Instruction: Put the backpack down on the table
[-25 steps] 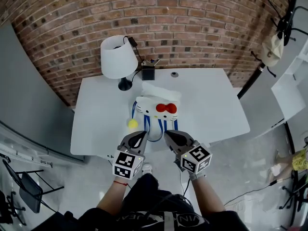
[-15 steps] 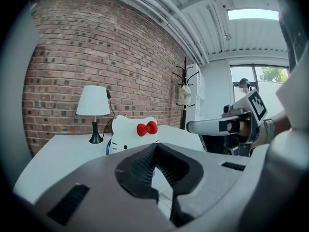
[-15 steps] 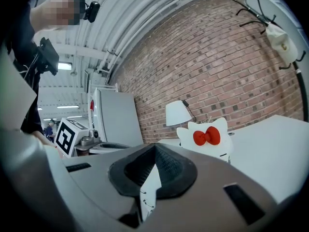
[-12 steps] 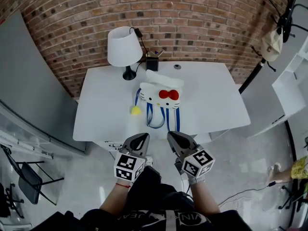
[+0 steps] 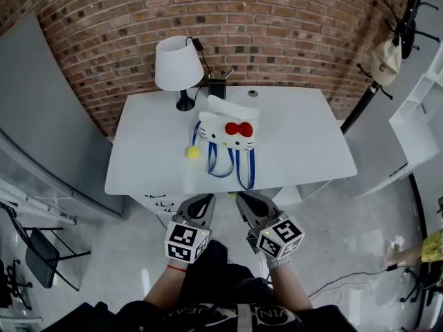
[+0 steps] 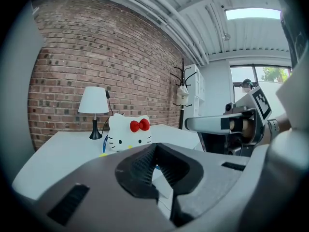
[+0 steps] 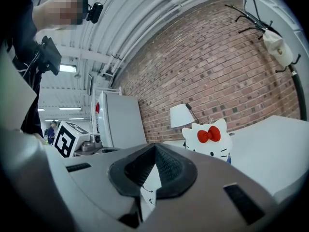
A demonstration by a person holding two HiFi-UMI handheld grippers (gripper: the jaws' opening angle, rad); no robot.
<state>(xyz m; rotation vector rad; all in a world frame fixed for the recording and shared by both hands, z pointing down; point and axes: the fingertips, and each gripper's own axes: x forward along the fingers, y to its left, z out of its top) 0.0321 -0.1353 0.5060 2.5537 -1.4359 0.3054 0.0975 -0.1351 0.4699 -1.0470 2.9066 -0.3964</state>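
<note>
A white cat-face backpack (image 5: 227, 130) with a red bow stands on the white table (image 5: 304, 144), its blue straps (image 5: 239, 170) trailing toward the front edge. A yellow ball charm (image 5: 192, 153) lies to its left. The backpack (image 6: 129, 129) shows beyond the jaws in the left gripper view, and the backpack (image 7: 207, 138) in the right gripper view too. My left gripper (image 5: 203, 200) and right gripper (image 5: 243, 200) hang side by side over the floor, short of the table's front edge. Both are shut and hold nothing.
A white lamp (image 5: 178, 64) and a small black box (image 5: 217, 88) stand at the table's back by the brick wall. A coat rack (image 5: 394, 40) and white shelving (image 5: 422, 130) are at the right. A folding chair (image 5: 34, 254) is at the lower left.
Both grippers have drawn back from the table's front edge and now hang over the floor. The backpack stays standing on the table.
</note>
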